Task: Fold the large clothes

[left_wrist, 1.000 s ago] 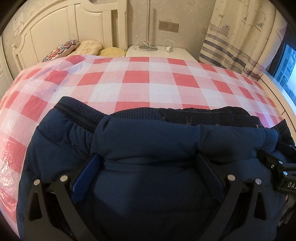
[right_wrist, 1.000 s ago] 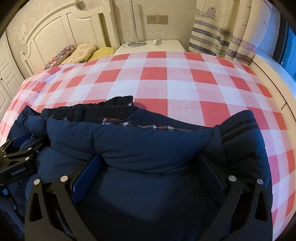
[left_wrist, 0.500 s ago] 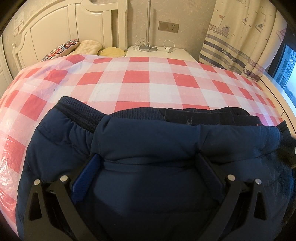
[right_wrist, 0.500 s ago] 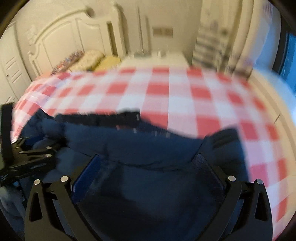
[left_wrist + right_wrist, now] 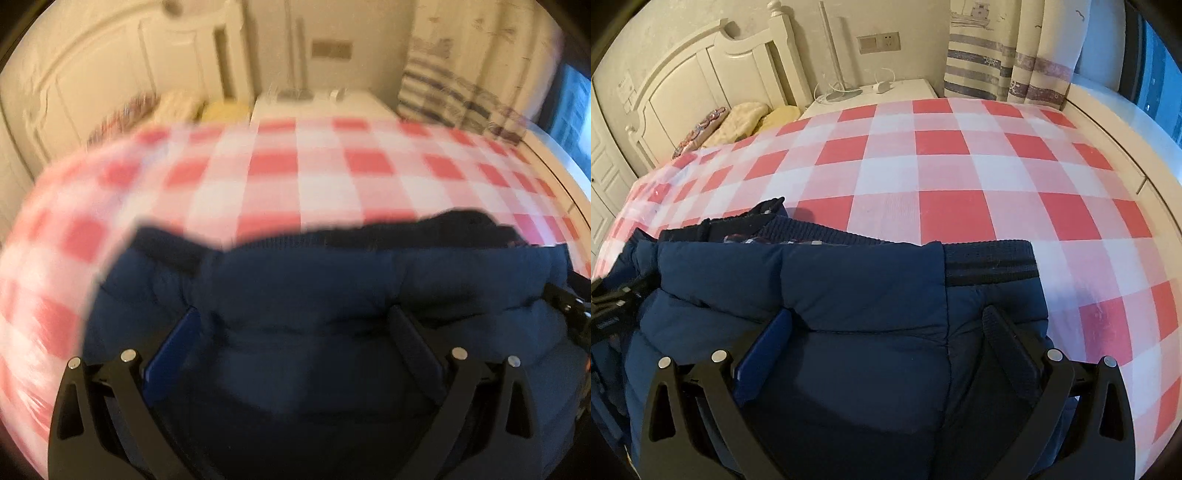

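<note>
jacket [image 5: 849, 295]: navy padded garment, bunched on near edge of checked bed cover, ribbed hem turned away from camera
right gripper [image 5: 886, 325]: fingers spread wide, jacket fabric filling the gap; real clamp cannot be told
left gripper [image 5: 295, 325]: same wide spread, padded fabric bulging between fingers; grip cannot be told, view blurred
lining: plaid patch seen at the jacket's open top, left of centre
bed cover [image 5: 942, 177]: red and white checks, spread flat beyond jacket
pillows [image 5: 746, 118]: laid against white headboard [image 5: 701, 74]
nightstand [image 5: 897, 88]: cables laid on it, beside striped curtain [image 5: 1015, 55]
</note>
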### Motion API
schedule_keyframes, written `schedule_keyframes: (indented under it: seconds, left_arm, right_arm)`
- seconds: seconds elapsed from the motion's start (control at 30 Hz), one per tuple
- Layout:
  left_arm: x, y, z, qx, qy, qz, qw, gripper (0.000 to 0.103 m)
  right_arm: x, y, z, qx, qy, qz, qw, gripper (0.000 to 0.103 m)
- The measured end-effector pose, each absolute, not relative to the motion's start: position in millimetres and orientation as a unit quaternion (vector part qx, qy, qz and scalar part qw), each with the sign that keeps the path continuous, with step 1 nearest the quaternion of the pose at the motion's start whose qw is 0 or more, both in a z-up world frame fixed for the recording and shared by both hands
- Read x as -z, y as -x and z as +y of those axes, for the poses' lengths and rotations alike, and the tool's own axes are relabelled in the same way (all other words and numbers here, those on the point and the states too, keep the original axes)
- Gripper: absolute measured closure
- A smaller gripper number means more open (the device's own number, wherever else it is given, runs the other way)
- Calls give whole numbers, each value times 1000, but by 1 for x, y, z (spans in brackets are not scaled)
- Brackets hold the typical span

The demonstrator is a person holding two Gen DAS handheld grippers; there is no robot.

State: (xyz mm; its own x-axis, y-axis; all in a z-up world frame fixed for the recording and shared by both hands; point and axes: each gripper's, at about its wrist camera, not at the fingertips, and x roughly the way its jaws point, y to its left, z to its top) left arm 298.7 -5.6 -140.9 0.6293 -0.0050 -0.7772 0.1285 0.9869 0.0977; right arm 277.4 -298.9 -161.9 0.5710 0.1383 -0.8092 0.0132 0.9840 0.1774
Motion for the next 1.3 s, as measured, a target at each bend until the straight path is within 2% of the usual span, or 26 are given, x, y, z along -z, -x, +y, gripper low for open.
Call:
schedule_keyframes:
  seconds: [0.1,0.17,0.2,0.23,0.27,0.37,0.47,0.57,0.7,0.83,0.9,1.1,1.3]
  left_arm:
    - [126,-306,10,1,-102,395,913,2]
    - [140,-321,42,-4,-56,427,902,2]
    - [154,-329,64,17,5,458,889,2]
    - [160,-333,80,40,65,469,880,2]
    - [159,-333,84,43,78,466,880,2]
    - [158,-332,68,23,34,454,890,2]
    - [158,-330,67,18,34,443,896,2]
    - [159,-330,70,24,50,444,894,2]
    - [159,-332,73,24,50,443,895,2]
    - [161,-329,79,29,64,442,894,2]
    - [160,-328,83,33,77,437,896,2]
    - [153,-323,75,12,52,425,903,2]
    - [112,-304,34,49,28,377,924,2]
  right_arm:
    - [162,-277,-302,-39,-89,457,884,4]
    - [161,-275,-302,-39,-90,456,885,4]
    - [161,-275,-302,-40,-93,455,885,4]
    - [161,-274,-302,-40,-93,455,885,4]
    - [160,-273,-301,-39,-91,455,885,4]
    - [160,-274,-299,-37,-88,458,884,4]
    - [147,-274,-292,3,-62,469,881,5]
    - [113,-266,-265,-19,-55,426,903,5]
    - [80,-271,-188,-80,23,392,916,5]
    - [121,-309,-157,-58,55,451,889,6]
    - [150,-324,-166,-57,16,482,874,6]
    - [152,-317,-172,-66,-2,470,880,5]
    - [153,-319,-168,-65,4,460,886,4]
